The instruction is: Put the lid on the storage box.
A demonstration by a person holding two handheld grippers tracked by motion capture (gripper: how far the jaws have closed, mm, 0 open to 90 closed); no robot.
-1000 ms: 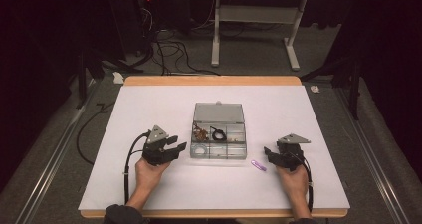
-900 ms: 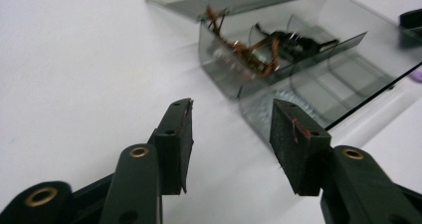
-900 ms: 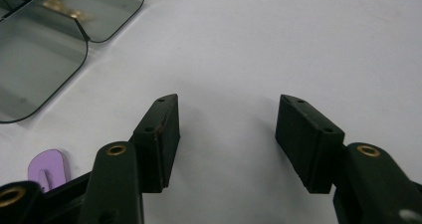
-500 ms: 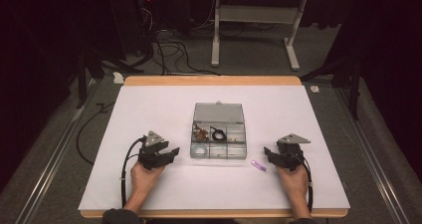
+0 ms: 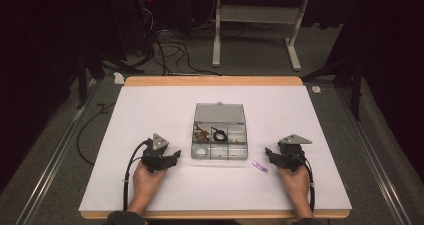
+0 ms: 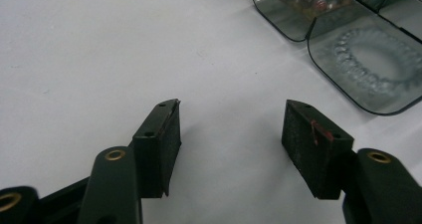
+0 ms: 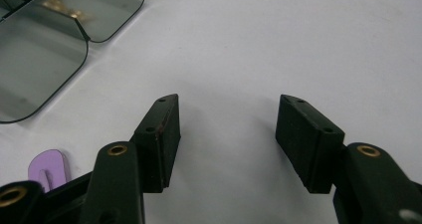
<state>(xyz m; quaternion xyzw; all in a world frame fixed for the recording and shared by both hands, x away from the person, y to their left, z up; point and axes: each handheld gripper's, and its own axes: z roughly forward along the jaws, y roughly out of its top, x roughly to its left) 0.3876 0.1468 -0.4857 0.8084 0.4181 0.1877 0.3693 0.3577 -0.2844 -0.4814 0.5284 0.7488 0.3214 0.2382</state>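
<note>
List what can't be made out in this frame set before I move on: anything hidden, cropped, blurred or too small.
- Contents of the compartment box: too small in the high view to name; a dark ring is the clearest.
- Purple clip: partly behind the right gripper, whose jaws stand open and empty.
- Box in the left gripper view: cut off by the top and right edges, seen beyond the left gripper, just opening, empty.
</note>
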